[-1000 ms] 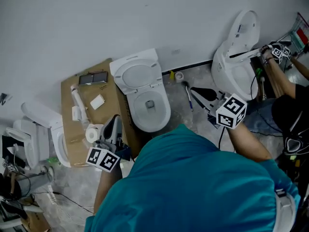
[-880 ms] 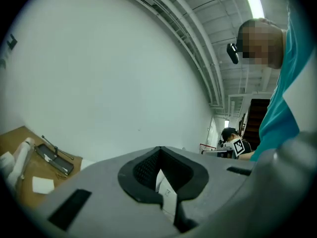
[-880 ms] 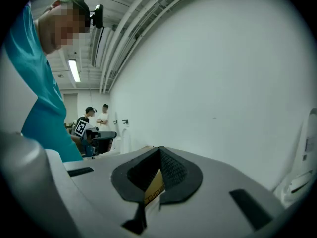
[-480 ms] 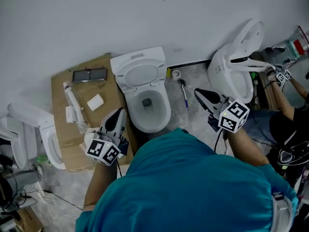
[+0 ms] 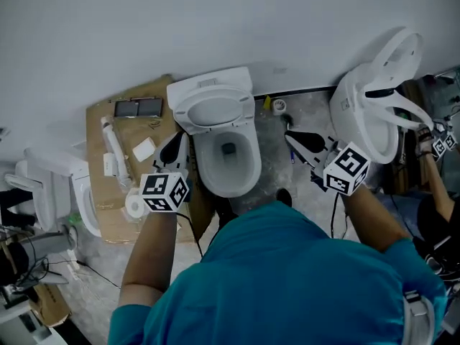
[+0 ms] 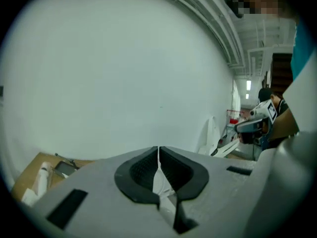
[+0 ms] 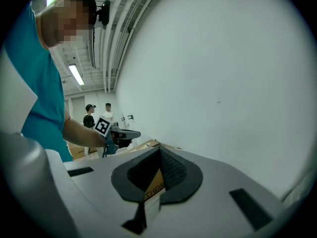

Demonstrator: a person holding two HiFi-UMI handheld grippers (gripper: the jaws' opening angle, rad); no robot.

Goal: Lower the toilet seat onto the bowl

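Left gripper (image 5: 177, 144) and right gripper (image 5: 291, 138) flank the middle toilet (image 5: 215, 85), one to each side of its bowl (image 5: 248, 177), a stance that in my judgement prepares a reach for the raised seat from either side. Behind everything runs a plain white wall (image 5: 144, 20), and the toilet backs onto it. A second toilet (image 5: 363, 113) stands to the right, where another person works with their own gripper, and a third (image 5: 79, 192) stands to the left. A sheet of cardboard (image 5: 100, 117) lies on the floor between the left and middle toilets, carrying a white tube (image 5: 113, 148), a small flat box (image 5: 144, 150) and a roll of paper (image 5: 135, 203), probably to keep loose parts off the floor. The toilet seat (image 5: 180, 113) stands up, leaning back toward the cistern, so the bowl is fully open and the lowering has not begun. The left gripper's jaws are pressed together with nothing between them. It sits just beside the bowl's left rim, below the seat, and from above I cannot tell whether it touches the porcelain. The right gripper's jaws also meet at their tips and carry nothing. It hangs over the floor near the bowl's right side, clearly apart from it. Closed tips suit nudging the seat's edge forward rather than pinching it.
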